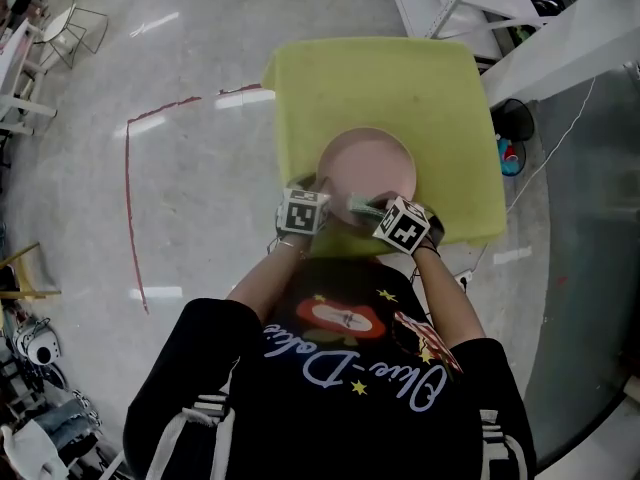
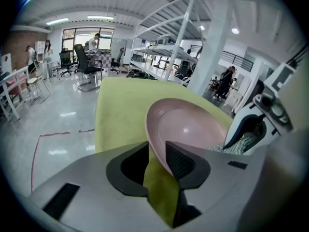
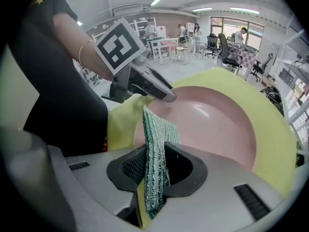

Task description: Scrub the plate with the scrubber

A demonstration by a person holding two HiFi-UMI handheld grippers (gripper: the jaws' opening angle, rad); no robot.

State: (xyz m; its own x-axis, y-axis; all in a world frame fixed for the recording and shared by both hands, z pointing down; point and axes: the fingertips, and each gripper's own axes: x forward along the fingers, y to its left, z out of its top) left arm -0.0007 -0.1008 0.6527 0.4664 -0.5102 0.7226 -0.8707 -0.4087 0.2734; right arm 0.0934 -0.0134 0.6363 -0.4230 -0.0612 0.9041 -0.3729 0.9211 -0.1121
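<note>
Round pink glazed plate [image 1: 366, 168] sits mid-table on the yellow-green cloth cover [image 1: 400, 78]. The left gripper [image 2: 157, 153] is at its 7 o'clock rim, jaws spread with the rim between them, apparently against one pad only, so not clamped. The right gripper [image 3: 154, 161], at 5 o'clock, pinches the green mesh scrubber [image 3: 155, 129] edge-on over the plate's near side. Judgement: close the left jaws on the rim first, then lay the mesh flat and scrub in light circles, or the plate may slide on the cloth.
</note>
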